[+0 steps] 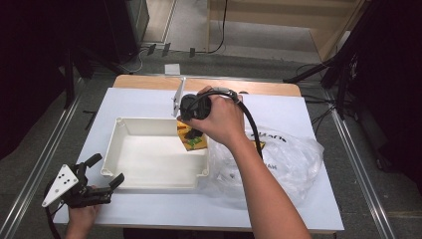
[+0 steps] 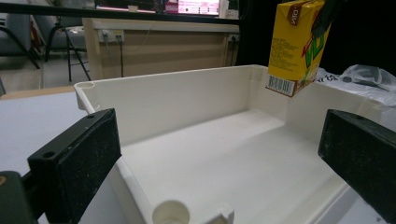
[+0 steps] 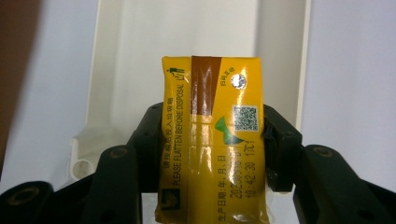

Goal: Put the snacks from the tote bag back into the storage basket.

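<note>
A yellow drink carton (image 3: 212,140) is clamped between the jaws of my right gripper (image 3: 211,135), top face toward the camera. In the high view the right gripper (image 1: 193,130) holds the carton (image 1: 193,142) over the far right corner of the white tray (image 1: 115,144). From the left gripper view the carton (image 2: 296,44) hangs in the air above the tray's far wall (image 2: 177,100). My left gripper (image 1: 105,174) rests at the tray's near left corner, jaws apart, holding nothing. Its jaws frame the tray's near rim in its own view (image 2: 219,154).
A crumpled clear plastic bag (image 1: 286,154) with black lettering lies right of the tray on the white table sheet (image 1: 149,102). A small white bracket (image 1: 178,97) stands behind the tray. The tray floor (image 1: 154,159) is bare.
</note>
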